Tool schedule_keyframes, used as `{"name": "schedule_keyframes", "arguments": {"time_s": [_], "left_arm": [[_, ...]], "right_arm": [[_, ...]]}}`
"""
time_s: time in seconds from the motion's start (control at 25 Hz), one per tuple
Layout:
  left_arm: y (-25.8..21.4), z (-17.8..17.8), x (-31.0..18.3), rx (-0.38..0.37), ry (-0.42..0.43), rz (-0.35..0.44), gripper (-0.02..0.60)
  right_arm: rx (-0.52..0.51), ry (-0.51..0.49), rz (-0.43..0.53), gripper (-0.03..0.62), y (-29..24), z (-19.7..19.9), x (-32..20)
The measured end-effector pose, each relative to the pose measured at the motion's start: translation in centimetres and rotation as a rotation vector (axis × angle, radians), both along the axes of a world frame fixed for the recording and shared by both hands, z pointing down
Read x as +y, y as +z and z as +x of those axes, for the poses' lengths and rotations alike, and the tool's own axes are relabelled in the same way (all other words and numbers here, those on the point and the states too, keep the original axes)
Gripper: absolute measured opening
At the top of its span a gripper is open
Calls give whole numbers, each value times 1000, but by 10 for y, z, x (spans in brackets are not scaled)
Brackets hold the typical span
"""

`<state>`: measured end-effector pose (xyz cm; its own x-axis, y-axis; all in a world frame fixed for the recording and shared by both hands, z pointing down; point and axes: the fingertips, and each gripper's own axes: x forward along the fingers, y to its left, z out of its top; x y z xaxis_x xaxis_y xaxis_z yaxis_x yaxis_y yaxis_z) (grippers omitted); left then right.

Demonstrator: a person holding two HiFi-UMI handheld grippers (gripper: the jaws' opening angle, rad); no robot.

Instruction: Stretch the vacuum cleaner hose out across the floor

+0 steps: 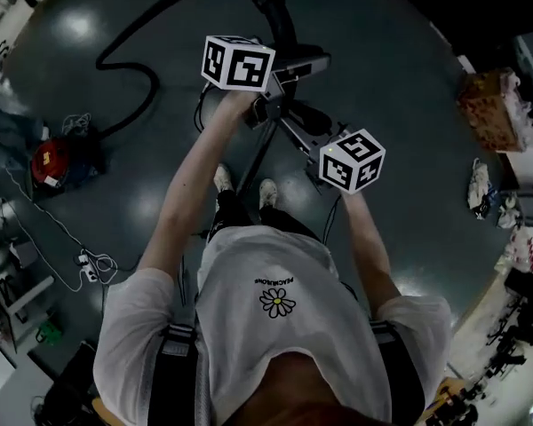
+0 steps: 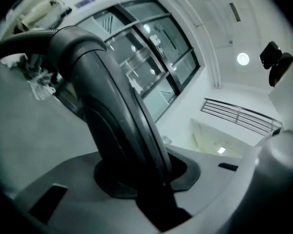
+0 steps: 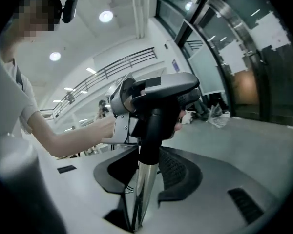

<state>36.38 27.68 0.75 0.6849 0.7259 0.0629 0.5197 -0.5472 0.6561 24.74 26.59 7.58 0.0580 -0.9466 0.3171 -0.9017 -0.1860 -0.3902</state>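
- Head view: the person stands on a glossy grey floor (image 1: 400, 51) in a white T-shirt (image 1: 275, 300) with a daisy print, both arms held out ahead; the black vacuum hose (image 1: 153, 91) starts at the red vacuum cleaner (image 1: 53, 162) far to the left, loops across the floor, arcs over the far side and comes down to the left gripper (image 1: 284, 69); the right gripper (image 1: 289, 121) sits just near and right of it, on the thin metal wand (image 1: 253, 167) that slants down towards the person's shoes; a white power strip (image 1: 89, 264) with its cable lies on the floor at near left; a brown carton (image 1: 493, 109) stands at far right.
- Left gripper view: the jaws are drawn in narrow on the thick dark curved handle tube (image 2: 107, 101) at the hose's end, which rises from between them and bends away to the left; there the ribbed hose carries on out of the picture; glazed walls and ceiling lights fill the background.
- Right gripper view: the jaws are closed on the chrome wand just below its black collar, with the tube upright between the dark pads (image 3: 178, 172), one of them textured; above the collar the left gripper clamps the handle, with the person's bare forearm reaching in from the left.
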Motion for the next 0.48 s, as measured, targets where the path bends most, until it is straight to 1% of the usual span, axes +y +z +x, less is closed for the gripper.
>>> {"name": "schedule_keyframes", "arguments": {"time_s": [0.12,0.2,0.28,0.36,0.48], "left_arm": [[34,3,44,-61,205,-19,120],[45,3,104,-86,346,-6,120],[49,-4,174,-92,484,19,120],[51,-16,223,-91,581,41,120],[58,-37,265,-111,696,60,120]], "right_arm": [[-48,124,-39,140,26,6,23],[-68,234,-65,133,33,13,69],[-92,354,-83,127,36,13,125],[-112,428,-98,126,39,7,164],[-144,501,-104,123,43,-8,194]]}}
